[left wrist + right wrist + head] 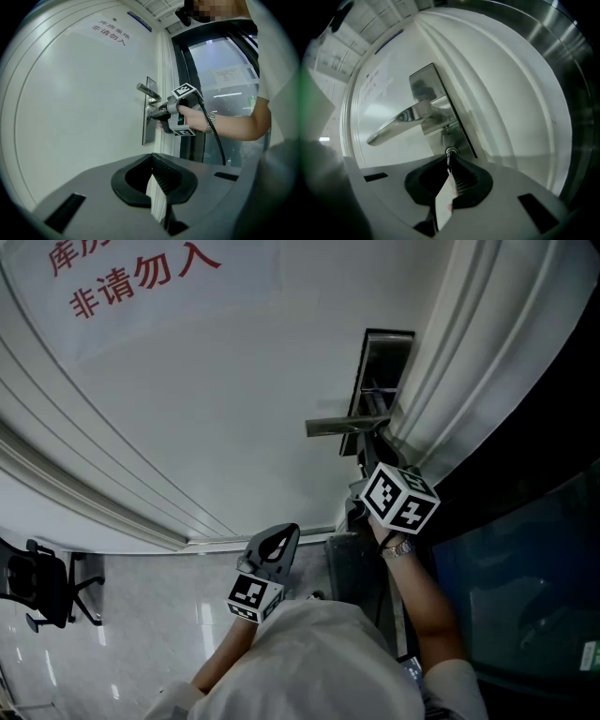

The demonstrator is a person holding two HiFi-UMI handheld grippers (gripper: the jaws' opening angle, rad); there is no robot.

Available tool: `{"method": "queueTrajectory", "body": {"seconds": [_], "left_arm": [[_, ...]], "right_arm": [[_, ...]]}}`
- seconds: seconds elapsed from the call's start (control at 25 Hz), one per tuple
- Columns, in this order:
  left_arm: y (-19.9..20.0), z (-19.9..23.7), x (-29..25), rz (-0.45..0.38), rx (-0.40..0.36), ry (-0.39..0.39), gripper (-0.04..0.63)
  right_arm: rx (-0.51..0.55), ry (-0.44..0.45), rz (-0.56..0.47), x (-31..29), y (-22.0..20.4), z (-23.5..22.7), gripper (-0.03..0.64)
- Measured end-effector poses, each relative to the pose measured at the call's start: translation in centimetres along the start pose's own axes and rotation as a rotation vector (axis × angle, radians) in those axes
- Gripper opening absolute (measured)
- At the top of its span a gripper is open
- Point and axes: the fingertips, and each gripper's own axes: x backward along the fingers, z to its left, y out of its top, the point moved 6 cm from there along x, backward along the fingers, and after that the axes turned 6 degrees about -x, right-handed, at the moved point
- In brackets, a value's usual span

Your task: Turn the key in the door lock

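A: Metal key (448, 156), where is it?
B: In the lock (451, 150) below the handle (401, 123), my right claw (449, 158) clenched on it. My left claw (153, 156) is closed, empty, well back from the door (187, 409).

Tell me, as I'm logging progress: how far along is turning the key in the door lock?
Done: the key sits in the lock cylinder below the door handle. In hand: the right claw is shut on the key. Left: the turn itself; how far the key is turned cannot be told. The left claw hangs back, shut and empty.
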Motion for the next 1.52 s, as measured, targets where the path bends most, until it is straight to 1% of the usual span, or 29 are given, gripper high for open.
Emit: {"method": "queueTrajectory", "body": {"seconds": [0.08, 0.16, 0.28, 0.36, 0.48, 0.56, 0.64, 0.72, 0.8, 0.88, 0.92, 1.04, 1.12, 1.24, 1.4, 1.52], "left_arm": [[-0.1, 0.0, 0.1, 0.002, 0.000, 0.003, 0.006], [0.0, 0.0, 0.2, 0.002, -0.001, 0.007, 0.006], [-0.1, 0.0, 0.4, 0.005, 0.000, 0.014, 0.006], [-0.2, 0.0, 0.5, 0.008, 0.003, 0.017, 0.006], [-0.4, 0.0, 0.7, 0.013, 0.003, 0.019, 0.006], [-0.5, 0.0, 0.8, 0.015, 0.004, 0.021, 0.006], [-0.3, 0.0, 1.0, 0.010, 0.003, 0.026, 0.006], [-0.4, 0.0, 1.1, 0.012, 0.003, 0.027, 0.006], [-0.5, -0.2, 1.1, 0.016, 0.005, 0.021, 0.006], [-0.6, -0.3, 1.1, 0.021, 0.005, 0.015, 0.006], [-0.6, -0.4, 1.1, 0.018, 0.004, 0.014, 0.006], [-0.4, -0.5, 0.8, 0.007, 0.004, 0.006, 0.006], [-0.4, -0.6, 0.6, 0.006, 0.003, -0.003, 0.006], [-0.4, -0.9, 0.4, 0.007, 0.004, -0.018, 0.006], [-0.5, -1.0, 0.2, 0.010, -0.001, -0.030, 0.006], [-0.5, -0.7, 0.2, 0.015, -0.002, -0.029, 0.006]], "right_arm": [[-0.150, 0.037, -0.006, 0.0, -0.2, -0.4, 0.012], [-0.278, 0.069, -0.016, 0.1, -0.3, -0.7, 0.012], [-0.436, 0.096, -0.039, 0.1, -0.4, -0.8, 0.012], [-0.515, 0.106, -0.057, 0.0, -0.5, -0.9, 0.012], [-0.569, 0.113, -0.081, 0.0, -0.7, -0.9, 0.012], [-0.570, 0.113, -0.088, 0.1, -0.7, -1.0, 0.014], [-0.568, 0.105, -0.089, 0.1, -0.8, -1.2, 0.037], [-0.575, 0.094, -0.078, 0.1, -0.9, -1.3, 0.061], [-0.572, 0.082, -0.055, 0.5, -1.0, -1.2, 0.061], [-0.526, 0.091, -0.029, 1.0, -1.4, -0.6, 0.061], [-0.472, 0.100, -0.020, 1.3, -1.7, -0.3, 0.061], [-0.248, 0.105, -0.018, 2.3, -2.0, 0.6, 0.061], [-0.124, 0.097, -0.003, 2.5, -1.9, 0.7, 0.061], [0.048, 0.070, 0.065, 2.2, -2.2, 0.2, 0.061], [0.306, 0.049, 0.139, 2.2, -2.8, -0.5, 0.061], [0.508, 0.003, 0.126, 2.4, -2.5, -0.7, 0.061]]}}
